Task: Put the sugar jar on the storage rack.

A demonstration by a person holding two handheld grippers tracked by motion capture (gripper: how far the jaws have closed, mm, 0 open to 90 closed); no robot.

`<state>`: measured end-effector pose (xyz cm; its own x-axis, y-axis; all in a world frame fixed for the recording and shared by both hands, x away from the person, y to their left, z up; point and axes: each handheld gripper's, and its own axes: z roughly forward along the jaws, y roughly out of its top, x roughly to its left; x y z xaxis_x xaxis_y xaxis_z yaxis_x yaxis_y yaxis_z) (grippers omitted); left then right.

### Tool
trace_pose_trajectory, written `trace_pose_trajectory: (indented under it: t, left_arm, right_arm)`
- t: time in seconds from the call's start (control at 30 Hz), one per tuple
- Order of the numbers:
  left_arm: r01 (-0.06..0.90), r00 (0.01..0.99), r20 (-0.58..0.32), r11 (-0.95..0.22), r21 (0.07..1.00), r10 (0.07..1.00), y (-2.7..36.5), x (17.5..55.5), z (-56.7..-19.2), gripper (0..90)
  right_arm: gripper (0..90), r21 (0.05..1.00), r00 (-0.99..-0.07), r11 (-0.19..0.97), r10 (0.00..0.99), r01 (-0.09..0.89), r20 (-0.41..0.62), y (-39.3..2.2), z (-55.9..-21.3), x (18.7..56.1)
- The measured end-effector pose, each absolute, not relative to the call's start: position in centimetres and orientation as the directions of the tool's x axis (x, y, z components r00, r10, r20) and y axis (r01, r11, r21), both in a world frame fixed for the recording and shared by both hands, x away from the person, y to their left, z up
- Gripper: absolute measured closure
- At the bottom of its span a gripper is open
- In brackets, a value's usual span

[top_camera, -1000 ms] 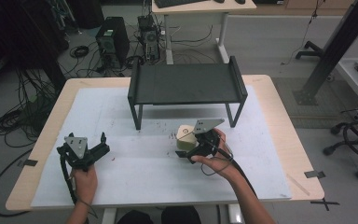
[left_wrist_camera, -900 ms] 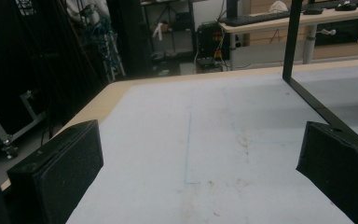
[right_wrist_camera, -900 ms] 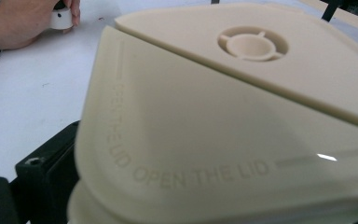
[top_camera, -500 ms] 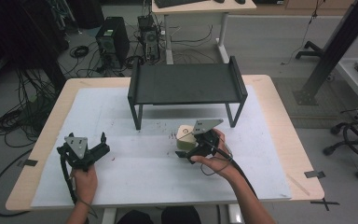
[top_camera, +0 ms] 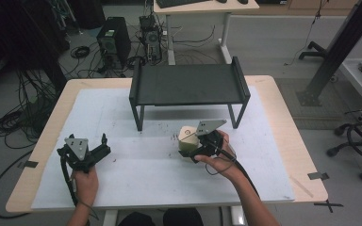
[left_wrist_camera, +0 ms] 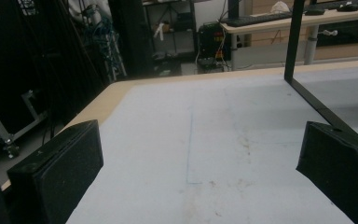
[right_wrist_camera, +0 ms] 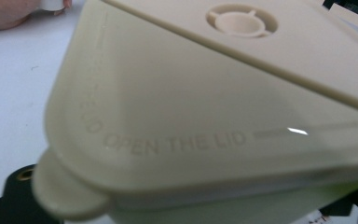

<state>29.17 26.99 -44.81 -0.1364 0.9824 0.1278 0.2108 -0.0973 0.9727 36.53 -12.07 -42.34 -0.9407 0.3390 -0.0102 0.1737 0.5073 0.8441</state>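
Observation:
A beige lidded container (top_camera: 186, 136) sits on the white mat in front of the black rack. Its lid reads "OPEN THE LID" in the right gripper view, where the container (right_wrist_camera: 205, 107) looms very close. My right gripper (top_camera: 192, 149) is at its near side. Its jaws have just been closing with the container between them, and a black finger (right_wrist_camera: 14, 200) shows under the lid's tab. My left gripper (top_camera: 106, 146) rests at the mat's left, open, with bare mat between its pads (left_wrist_camera: 60, 168).
A black two-legged rack (top_camera: 188, 84) stands across the back of the table, and its leg (left_wrist_camera: 293, 42) rises at the right of the left gripper view. The white mat (top_camera: 122, 188) covers most of the wooden tabletop. Cables and computers lie on the floor beyond.

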Motion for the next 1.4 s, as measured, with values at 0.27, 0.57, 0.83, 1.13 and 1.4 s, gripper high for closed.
trace_pose_trajectory:
  t: [0.27,0.57,0.83,1.13,1.4]
  left_arm:
    - [0.209,-0.138,0.126,-0.096,0.973,0.982,26.99,29.17,-44.81,0.2]
    - [0.209,-0.138,0.130,-0.099,0.973,0.982,26.95,29.17,-44.81,0.2]
    - [0.207,-0.140,0.128,-0.097,0.973,0.982,26.98,29.15,-44.80,0.2]
    - [0.203,-0.141,0.126,-0.096,0.974,0.982,26.99,29.10,-44.77,0.2]
    - [0.201,-0.141,0.132,-0.102,0.974,0.981,26.95,29.07,-44.76,0.2]
  right_arm:
    - [27.1,0.842,-0.949,0.517,0.314,0.156,-0.017,-12.08,-42.36,36.53]
    - [27.8,0.838,-0.953,0.524,0.301,0.149,-0.019,-12.12,-42.31,36.63]
    - [27.9,0.838,-0.954,0.527,0.298,0.144,-0.024,-12.12,-42.30,36.63]
    - [27.9,0.839,-0.954,0.524,0.300,0.144,-0.024,-12.12,-42.32,36.61]
    - [27.9,0.840,-0.954,0.524,0.299,0.141,-0.026,-12.13,-42.34,36.61]
